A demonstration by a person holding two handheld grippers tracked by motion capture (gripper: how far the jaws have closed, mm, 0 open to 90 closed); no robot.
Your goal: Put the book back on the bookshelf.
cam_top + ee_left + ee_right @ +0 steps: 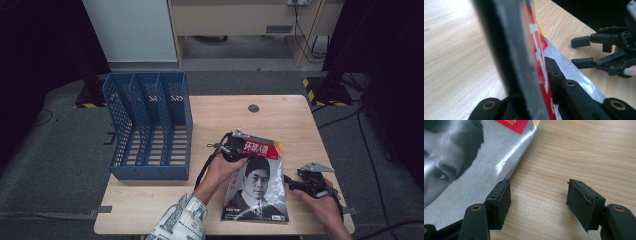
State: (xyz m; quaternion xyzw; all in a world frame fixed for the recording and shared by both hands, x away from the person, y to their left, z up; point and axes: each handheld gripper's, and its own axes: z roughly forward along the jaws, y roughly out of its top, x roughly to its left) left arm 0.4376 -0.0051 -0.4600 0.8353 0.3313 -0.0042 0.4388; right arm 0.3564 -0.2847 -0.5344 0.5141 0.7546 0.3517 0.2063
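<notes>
A magazine (257,187) with a portrait cover and a red title band lies on the wooden table (280,115) near its front edge. My left gripper (235,150) is shut on the magazine's top left edge. In the left gripper view the magazine (536,55) stands edge-on between the jaws of that gripper (534,75). My right gripper (290,182) rests open beside the magazine's right edge. In the right gripper view its jaws (540,200) stand wide apart over bare wood, the left jaw touching the magazine's (474,170) edge. The right gripper (579,52) also shows in the left gripper view.
A blue three-slot file rack (150,125) lies on the table's left part, its open slots facing up. A small round dark hole (253,108) sits near the table's far edge. Bare wood (574,150) stretches right of the magazine.
</notes>
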